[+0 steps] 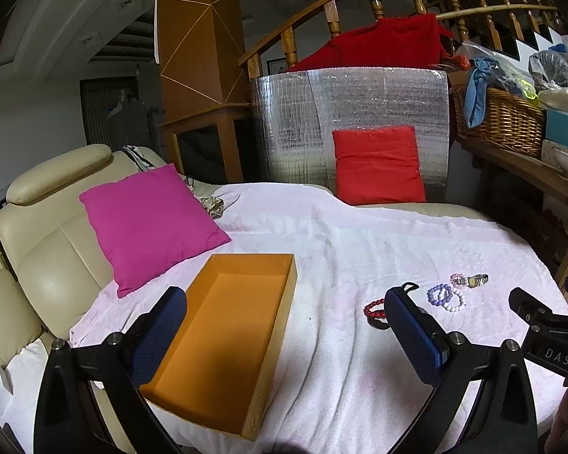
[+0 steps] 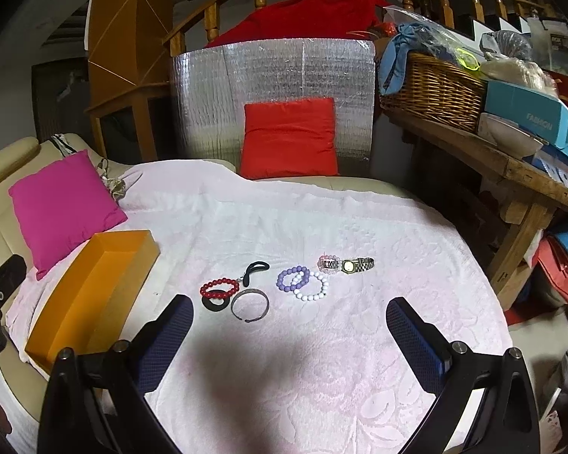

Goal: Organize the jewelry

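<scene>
An empty orange box (image 1: 227, 333) (image 2: 91, 295) lies on the white blanket (image 2: 322, 227) at the left. Jewelry lies in a loose group to its right: a red bead bracelet (image 2: 219, 289) (image 1: 375, 307), a black ring (image 2: 214, 303), a black strap loop (image 2: 254, 270), a thin metal bangle (image 2: 250, 305), a purple bead bracelet (image 2: 293, 279) (image 1: 439, 294), a white bead bracelet (image 2: 311, 286), a pink bead bracelet (image 2: 327, 264) and a wristwatch (image 2: 347, 265) (image 1: 475, 280). My left gripper (image 1: 284, 336) is open over the box's right side. My right gripper (image 2: 289, 336) is open, just short of the jewelry.
A magenta cushion (image 1: 151, 223) leans behind the box and a red cushion (image 2: 289, 138) stands at the back against a silver foil panel (image 2: 272, 87). A wooden bench (image 2: 511, 166) with a wicker basket (image 2: 431, 87) and boxes runs along the right.
</scene>
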`<action>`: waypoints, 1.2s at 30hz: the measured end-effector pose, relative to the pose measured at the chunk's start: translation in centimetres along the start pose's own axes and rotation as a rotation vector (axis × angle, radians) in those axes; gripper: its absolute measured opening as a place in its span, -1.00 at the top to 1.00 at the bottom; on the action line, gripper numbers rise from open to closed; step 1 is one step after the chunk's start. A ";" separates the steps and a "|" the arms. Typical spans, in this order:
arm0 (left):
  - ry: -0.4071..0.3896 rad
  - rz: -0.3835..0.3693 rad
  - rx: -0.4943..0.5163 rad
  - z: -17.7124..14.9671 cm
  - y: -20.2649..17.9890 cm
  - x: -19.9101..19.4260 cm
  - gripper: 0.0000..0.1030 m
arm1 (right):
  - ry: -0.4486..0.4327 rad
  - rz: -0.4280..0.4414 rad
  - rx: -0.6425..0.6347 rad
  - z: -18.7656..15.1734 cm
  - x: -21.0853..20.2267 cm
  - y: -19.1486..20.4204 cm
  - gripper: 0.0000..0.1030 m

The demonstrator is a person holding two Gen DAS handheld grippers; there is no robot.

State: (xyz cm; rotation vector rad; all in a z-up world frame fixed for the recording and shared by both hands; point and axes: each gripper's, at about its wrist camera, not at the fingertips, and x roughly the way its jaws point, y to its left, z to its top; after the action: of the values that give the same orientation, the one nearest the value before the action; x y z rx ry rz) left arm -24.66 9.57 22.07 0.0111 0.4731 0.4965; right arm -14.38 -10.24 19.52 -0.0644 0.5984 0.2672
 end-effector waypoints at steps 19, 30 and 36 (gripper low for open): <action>0.063 0.011 0.067 -0.2 -4.1 5.1 -1.00 | 0.045 0.000 0.032 1.0 6.6 -2.8 -1.00; 0.088 -0.005 0.106 0.0 -7.5 8.8 -1.00 | 0.069 -0.012 0.063 1.6 11.0 -5.9 -1.00; 0.177 -0.129 0.092 -2.3 -9.0 15.3 -1.00 | 0.184 0.103 0.148 0.9 16.2 -10.0 -1.00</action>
State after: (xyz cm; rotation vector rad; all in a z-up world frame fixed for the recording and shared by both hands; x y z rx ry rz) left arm -9.73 8.42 12.24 0.0255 0.6656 0.3503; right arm 1.63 -16.03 10.92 0.0853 0.8041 0.3180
